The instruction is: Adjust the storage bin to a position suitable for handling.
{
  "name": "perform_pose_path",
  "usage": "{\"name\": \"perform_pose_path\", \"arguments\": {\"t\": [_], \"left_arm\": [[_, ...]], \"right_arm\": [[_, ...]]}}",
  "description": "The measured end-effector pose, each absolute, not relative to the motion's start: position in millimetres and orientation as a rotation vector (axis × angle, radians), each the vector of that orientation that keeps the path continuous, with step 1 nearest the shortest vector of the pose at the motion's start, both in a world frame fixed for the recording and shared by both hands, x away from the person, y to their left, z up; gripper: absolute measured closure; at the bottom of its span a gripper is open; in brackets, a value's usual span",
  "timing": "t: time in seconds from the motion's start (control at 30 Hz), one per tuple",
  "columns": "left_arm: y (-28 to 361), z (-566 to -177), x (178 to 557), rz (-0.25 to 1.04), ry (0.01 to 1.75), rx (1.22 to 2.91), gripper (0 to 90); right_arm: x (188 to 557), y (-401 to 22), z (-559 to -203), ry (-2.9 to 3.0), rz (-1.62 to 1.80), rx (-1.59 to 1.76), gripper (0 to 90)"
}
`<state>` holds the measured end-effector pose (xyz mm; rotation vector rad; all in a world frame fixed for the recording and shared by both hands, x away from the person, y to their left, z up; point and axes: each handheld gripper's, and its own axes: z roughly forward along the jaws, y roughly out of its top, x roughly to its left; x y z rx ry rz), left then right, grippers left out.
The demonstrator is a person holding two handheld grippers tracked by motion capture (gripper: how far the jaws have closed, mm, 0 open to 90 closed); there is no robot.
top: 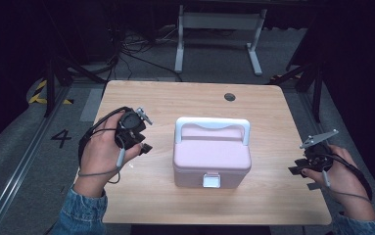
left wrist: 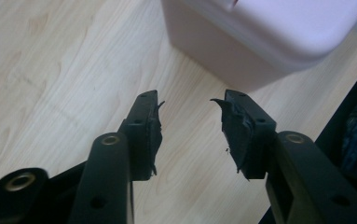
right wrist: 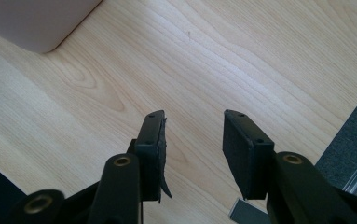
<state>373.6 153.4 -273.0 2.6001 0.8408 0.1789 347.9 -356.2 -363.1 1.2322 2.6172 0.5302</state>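
The pink box (top: 212, 157) sits mid-counter (top: 165, 98) with bare wood on every side, wide margins to the left and right edges and a narrower strip toward the near edge. Its long axis runs left to right, white latch (top: 211, 180) facing the person and white handle (top: 212, 125) folded toward the far side. The left gripper (top: 143, 142) hovers just left of the box, and the right gripper (top: 300, 170) sits near the right edge, well apart from it; both have their jaws parted with nothing between them.

box (top: 212, 154) mid-table (top: 175, 95), claws (top: 137, 142) (top: 306, 171) flanking
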Motion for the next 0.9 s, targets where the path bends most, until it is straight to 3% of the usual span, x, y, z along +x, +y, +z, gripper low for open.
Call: {"name": "perform_pose_path", "arguments": {"t": [0.1,0.23,0.53,0.9], "left_arm": [[147.6,-269.5,378.3,0.154,0.891,2.499,43.0],[137.4,-266.6,383.3,0.149,0.866,2.495,34.5],[110.3,-266.8,400.7,0.15,0.78,2.459,37.2],[83.5,-288.1,424.9,0.145,0.804,2.478,38.7]], "right_arm": [[347.1,-357.0,-364.4,2.613,0.526,1.23,59.3],[344.6,-358.6,-364.7,2.608,0.526,1.238,58.6],[339.7,-363.0,-365.8,2.598,0.522,1.241,58.2],[337.8,-363.0,-367.0,2.598,0.523,1.23,57.3]]}}
